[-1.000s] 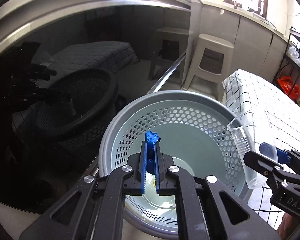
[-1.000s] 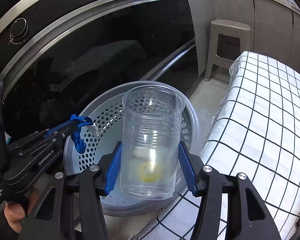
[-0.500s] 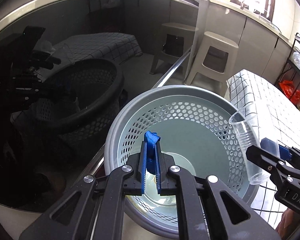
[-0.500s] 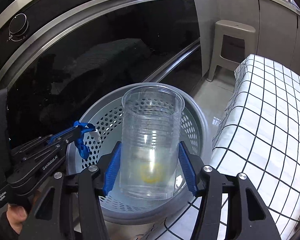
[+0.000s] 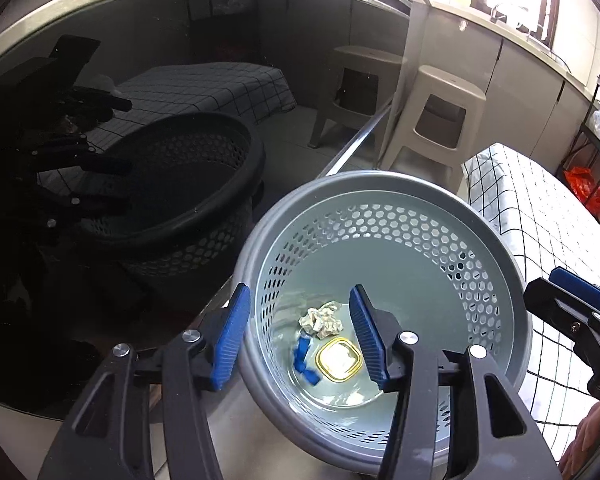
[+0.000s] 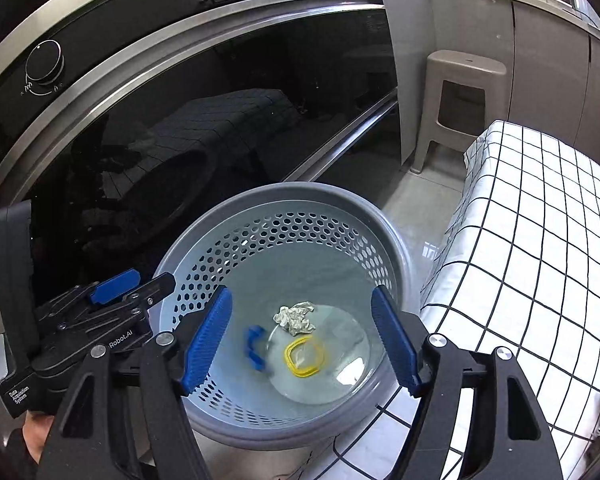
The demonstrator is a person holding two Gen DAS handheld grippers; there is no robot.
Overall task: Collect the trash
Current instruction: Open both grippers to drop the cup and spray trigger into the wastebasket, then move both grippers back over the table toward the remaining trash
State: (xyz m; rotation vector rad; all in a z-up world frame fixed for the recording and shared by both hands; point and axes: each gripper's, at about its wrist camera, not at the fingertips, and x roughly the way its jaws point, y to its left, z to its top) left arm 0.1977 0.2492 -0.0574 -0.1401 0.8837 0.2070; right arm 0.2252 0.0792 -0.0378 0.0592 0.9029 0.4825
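A grey perforated trash basket (image 5: pixel 384 184) (image 6: pixel 300 192) stands on the floor below both grippers. Inside lie a crumpled paper ball (image 5: pixel 322 319) (image 6: pixel 295 317), a blue scrap (image 5: pixel 305 358) (image 6: pixel 254 345), blurred in the right wrist view, and a clear plastic cup (image 6: pixel 320 354) with a yellow ring at its bottom (image 5: pixel 339 360). My left gripper (image 5: pixel 299 334) is open and empty over the basket's left rim; it also shows in the right wrist view (image 6: pixel 136 286). My right gripper (image 6: pixel 302 338) is open and empty above the basket; it also shows in the left wrist view (image 5: pixel 568 300).
A dark glass oven door (image 6: pixel 188 120) with a steel rail stands right behind the basket and mirrors the scene. A table with a white checked cloth (image 6: pixel 532 240) (image 5: pixel 540 208) is at the right. A beige plastic stool (image 6: pixel 460 96) (image 5: pixel 440 112) stands behind.
Both grippers have opened. The blue scrap left my left gripper and the clear cup left my right gripper; both now lie in the basket.
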